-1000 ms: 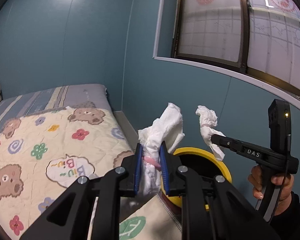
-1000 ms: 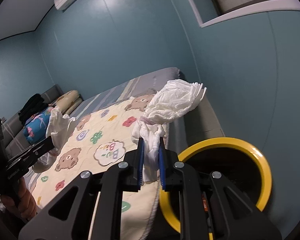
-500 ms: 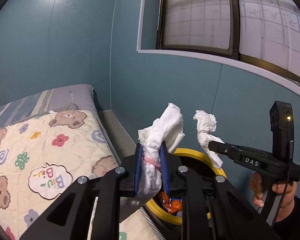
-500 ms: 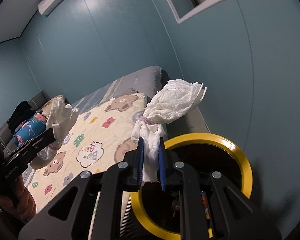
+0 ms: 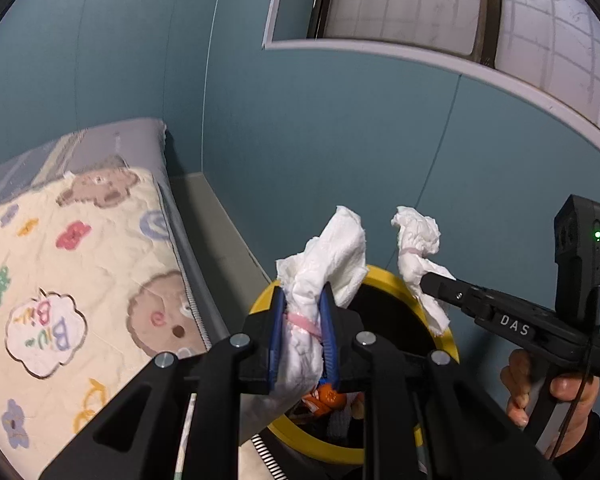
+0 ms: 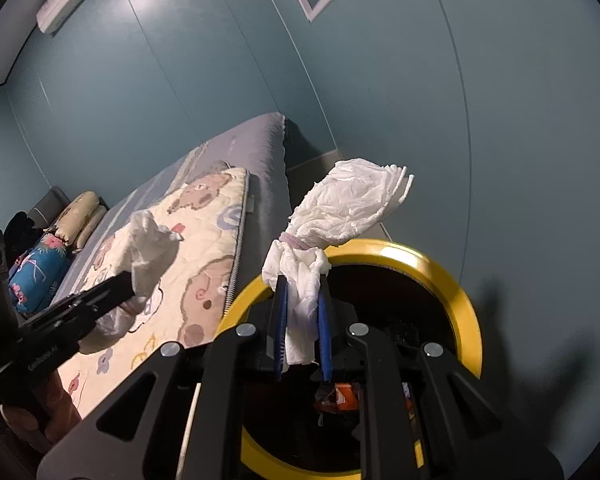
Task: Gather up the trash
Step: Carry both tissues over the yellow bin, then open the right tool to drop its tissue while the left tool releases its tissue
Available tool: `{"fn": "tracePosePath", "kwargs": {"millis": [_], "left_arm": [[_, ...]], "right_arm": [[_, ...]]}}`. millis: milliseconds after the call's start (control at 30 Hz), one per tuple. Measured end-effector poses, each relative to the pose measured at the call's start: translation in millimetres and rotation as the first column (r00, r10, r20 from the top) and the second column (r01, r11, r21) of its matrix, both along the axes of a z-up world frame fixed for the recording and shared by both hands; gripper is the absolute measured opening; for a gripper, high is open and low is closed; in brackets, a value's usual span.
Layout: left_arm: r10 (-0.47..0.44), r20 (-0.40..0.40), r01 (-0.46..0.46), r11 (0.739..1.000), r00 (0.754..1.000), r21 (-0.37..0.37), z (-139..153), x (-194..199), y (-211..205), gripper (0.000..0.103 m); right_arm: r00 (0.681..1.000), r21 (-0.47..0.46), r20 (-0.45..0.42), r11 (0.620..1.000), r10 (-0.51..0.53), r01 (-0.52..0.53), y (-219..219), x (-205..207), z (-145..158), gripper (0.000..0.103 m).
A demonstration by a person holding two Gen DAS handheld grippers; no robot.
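- Both claws have been carried from over the bed [image 5: 80, 248] to above the yellow-rimmed bin [image 6: 466, 300].
- Left claw [image 5: 302, 334] is clenched on a tissue wad [image 5: 324, 256].
- Right claw [image 6: 302, 320] is clenched on a second wad [image 6: 348, 204].

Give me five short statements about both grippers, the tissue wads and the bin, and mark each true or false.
1. The left gripper is shut on a white tissue wad tied with a pink band. True.
2. The right gripper is open and holds nothing. False: it is shut on its own white tissue bundle.
3. The bin has a yellow rim. True.
4. The bin is empty. False: orange and dark rubbish lies inside.
5. Both wads already lie in the bin. False: both are clamped in the grippers, above the rim.
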State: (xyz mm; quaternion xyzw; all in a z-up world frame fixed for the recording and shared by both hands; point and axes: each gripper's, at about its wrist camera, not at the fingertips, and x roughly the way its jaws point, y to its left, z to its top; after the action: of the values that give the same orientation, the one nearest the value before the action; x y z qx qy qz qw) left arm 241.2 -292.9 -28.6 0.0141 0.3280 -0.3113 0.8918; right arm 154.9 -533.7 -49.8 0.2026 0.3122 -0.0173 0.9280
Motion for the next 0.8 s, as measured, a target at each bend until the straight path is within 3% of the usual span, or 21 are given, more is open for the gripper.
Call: {"fn": "tracePosePath", "kwargs": {"millis": [433, 667, 800], "left_arm": [[-0.03, -0.183, 0.025, 0.999, 0.983, -0.027, -50, 33, -11, 0.018], [-0.024, -0.205, 0.014, 0.999, 0.979, -0.049, -55, 38, -7, 0.041], [-0.014, -0.202, 0.002, 0.998, 0.979, -0.059, -52, 38, -1, 0.05]], "right_arm": [[0.997, 0.025, -0.079, 1.0, 0.017, -0.015, -2, 21, -37, 0.014], [0.994, 0.043, -0.108, 0.999, -0.008, 0.013, -5, 26, -42, 0.018], [0.994, 0.047, -0.108, 0.998, -0.026, 0.032, -5, 26, -39, 0.031]]}}
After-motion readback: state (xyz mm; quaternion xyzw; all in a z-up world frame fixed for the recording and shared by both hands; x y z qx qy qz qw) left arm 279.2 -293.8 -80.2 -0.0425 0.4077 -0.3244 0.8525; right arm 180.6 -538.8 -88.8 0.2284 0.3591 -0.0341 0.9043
